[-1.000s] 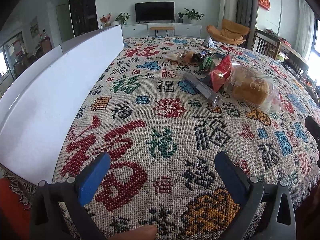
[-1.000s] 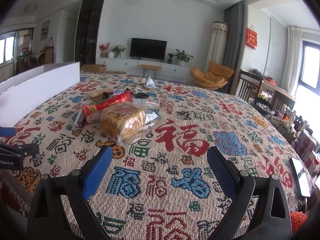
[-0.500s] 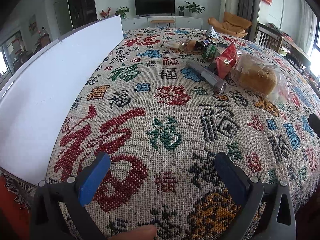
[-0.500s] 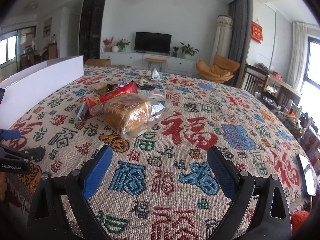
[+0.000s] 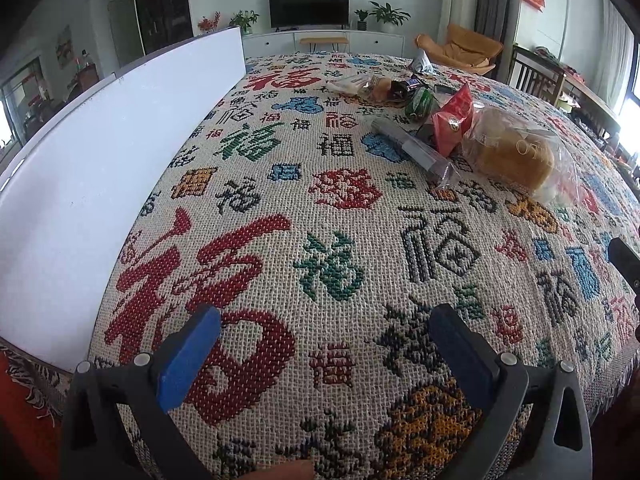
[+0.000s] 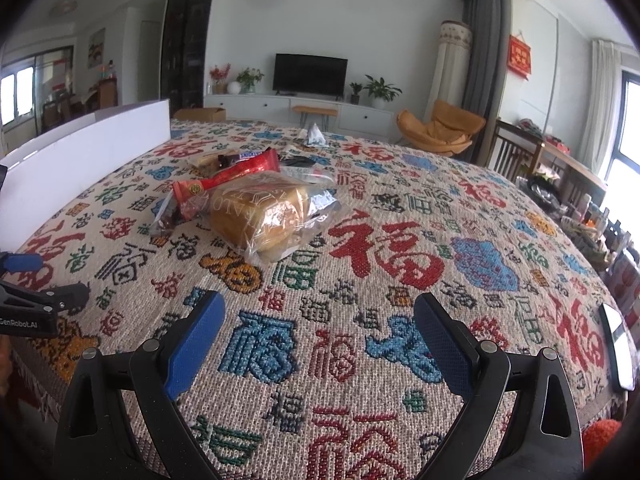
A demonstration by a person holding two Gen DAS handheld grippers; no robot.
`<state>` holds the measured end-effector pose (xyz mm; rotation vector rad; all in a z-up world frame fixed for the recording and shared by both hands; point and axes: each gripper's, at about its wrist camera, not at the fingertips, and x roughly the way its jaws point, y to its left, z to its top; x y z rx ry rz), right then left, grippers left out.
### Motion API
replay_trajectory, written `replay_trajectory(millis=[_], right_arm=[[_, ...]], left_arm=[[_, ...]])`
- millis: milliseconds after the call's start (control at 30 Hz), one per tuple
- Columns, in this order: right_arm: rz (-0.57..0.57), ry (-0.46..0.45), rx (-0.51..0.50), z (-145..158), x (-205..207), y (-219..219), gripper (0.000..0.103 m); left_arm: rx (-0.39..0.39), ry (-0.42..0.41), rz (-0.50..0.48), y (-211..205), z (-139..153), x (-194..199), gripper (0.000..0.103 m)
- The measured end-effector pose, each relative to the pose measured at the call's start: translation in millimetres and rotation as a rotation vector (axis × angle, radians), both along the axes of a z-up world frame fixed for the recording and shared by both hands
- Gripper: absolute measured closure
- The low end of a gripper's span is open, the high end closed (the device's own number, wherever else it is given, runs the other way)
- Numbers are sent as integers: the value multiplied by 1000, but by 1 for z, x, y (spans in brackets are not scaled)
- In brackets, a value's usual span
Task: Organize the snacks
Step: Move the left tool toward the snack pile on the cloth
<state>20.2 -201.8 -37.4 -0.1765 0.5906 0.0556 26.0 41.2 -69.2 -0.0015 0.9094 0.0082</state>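
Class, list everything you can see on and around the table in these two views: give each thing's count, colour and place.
Tablecloth: one, beige with coloured characters, covering the table.
White box: one, along the table's left edge.
Bagged bread: one, golden in clear plastic, front of the snack pile.
Red packet: one, behind the bread.
Grey tube packet: one, left of the bread.
Smaller snacks: several, mixed colours, further back.
Television: one, black, far wall.
Armchair: one, orange, beyond the table.
Left gripper: blue pads, open, empty.
Right gripper: blue pads, open, empty.
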Motion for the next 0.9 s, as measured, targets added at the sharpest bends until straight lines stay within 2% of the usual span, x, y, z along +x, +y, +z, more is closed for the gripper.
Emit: replay_trajectory(millis=[433,667,900], right_arm=[[-8,16,-21,-5,3,-2,6],[-47,124,21,-21,20,-15,6],[-68,189,39,-28,24,-25,6]], left_arm=[[0,9,-8,2,0,2,0],[-2,18,-7,1,0,2,0],[-13,105,-34,2,3,17,0]])
